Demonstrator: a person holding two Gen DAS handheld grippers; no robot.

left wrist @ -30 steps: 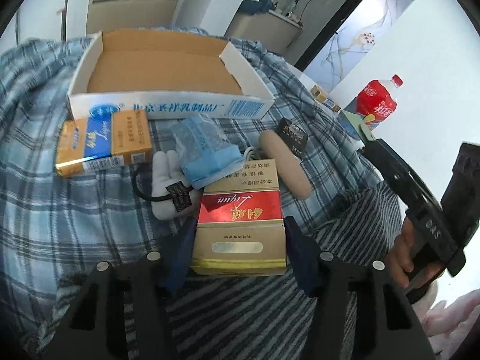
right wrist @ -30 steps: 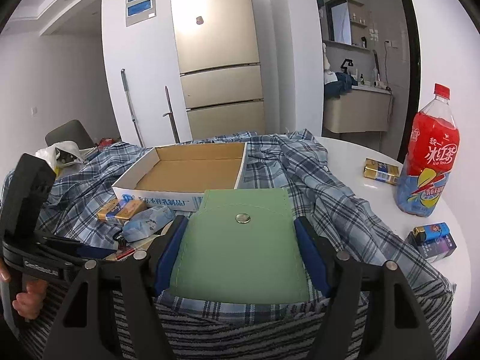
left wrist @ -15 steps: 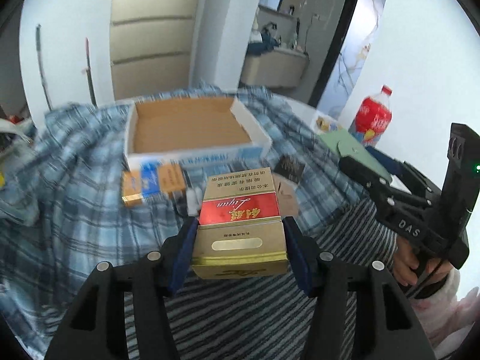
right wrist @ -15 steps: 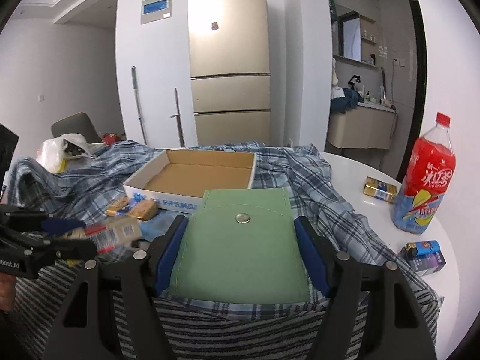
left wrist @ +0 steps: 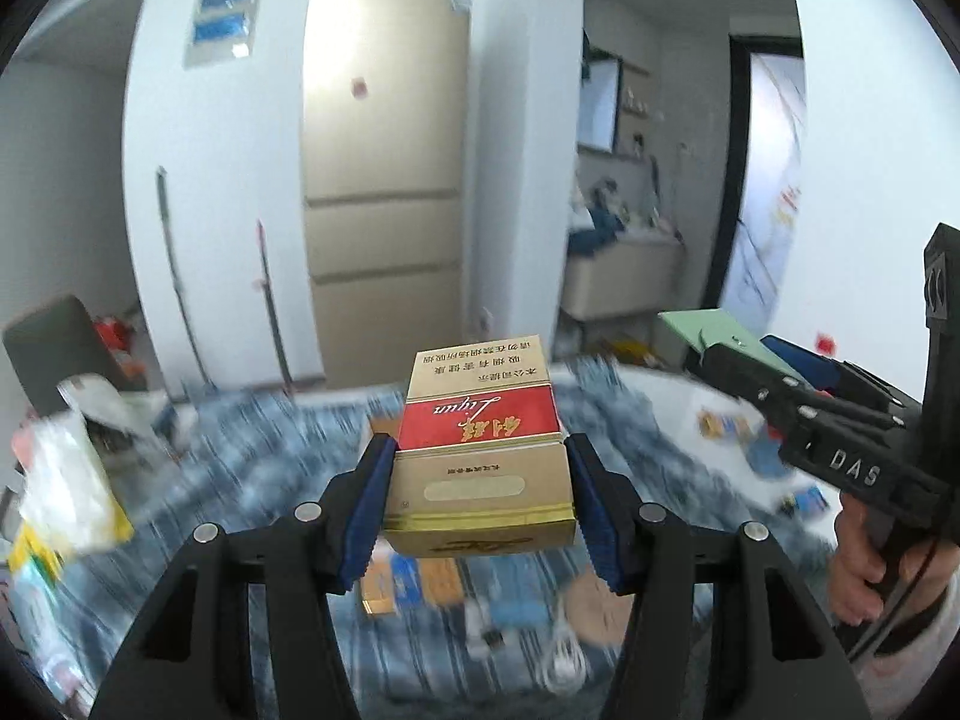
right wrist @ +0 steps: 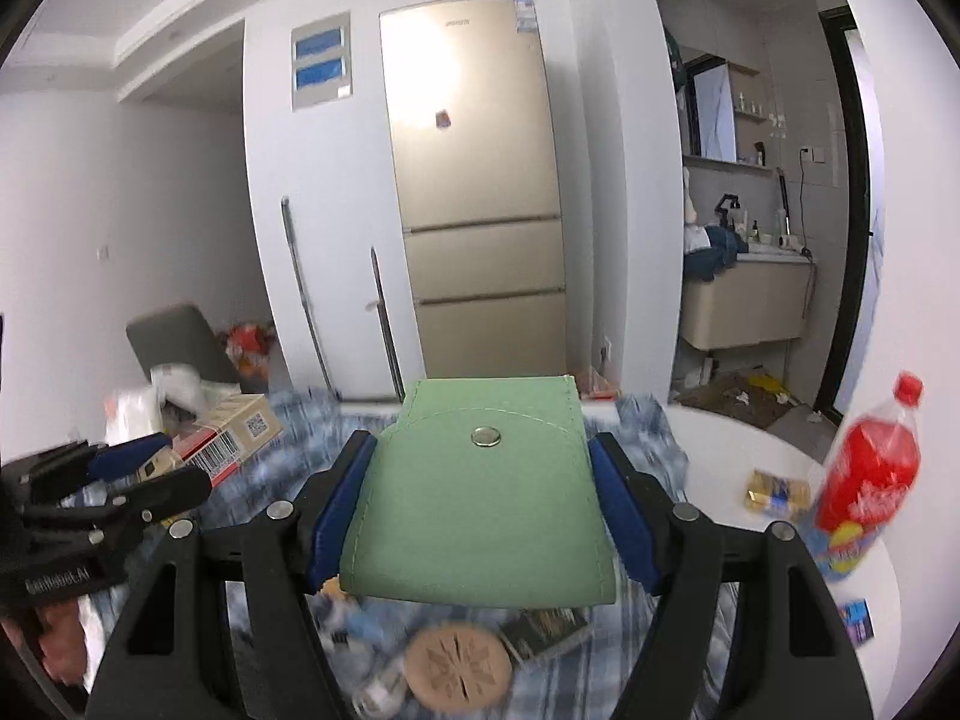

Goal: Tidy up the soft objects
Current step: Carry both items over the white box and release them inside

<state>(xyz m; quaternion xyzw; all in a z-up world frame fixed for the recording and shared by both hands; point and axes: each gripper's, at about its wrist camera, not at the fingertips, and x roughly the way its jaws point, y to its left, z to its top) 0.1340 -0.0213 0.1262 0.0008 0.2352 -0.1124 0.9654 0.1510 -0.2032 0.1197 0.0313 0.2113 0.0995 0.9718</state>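
My left gripper (left wrist: 480,501) is shut on a gold and red cigarette pack (left wrist: 480,450) and holds it well above the table. It also shows at the left of the right wrist view (right wrist: 228,441). My right gripper (right wrist: 480,510) is shut on a green snap pouch (right wrist: 480,492), also lifted; the pouch shows in the left wrist view (left wrist: 714,327) at the right. Below, blurred on the plaid cloth (left wrist: 252,456), lie an orange and blue pack (left wrist: 414,585), a blue packet (left wrist: 516,600) and a tan round piece (right wrist: 459,666).
A red drink bottle (right wrist: 864,480) stands on the white table (right wrist: 738,450) at the right, with small packs (right wrist: 777,492) beside it. A fridge (right wrist: 480,210) and grey chair (right wrist: 177,342) stand behind. White bags (left wrist: 78,474) lie at the left.
Both grippers have risen and tilted up with their loads. The table objects have dropped low in view and the cardboard box has gone out of sight.
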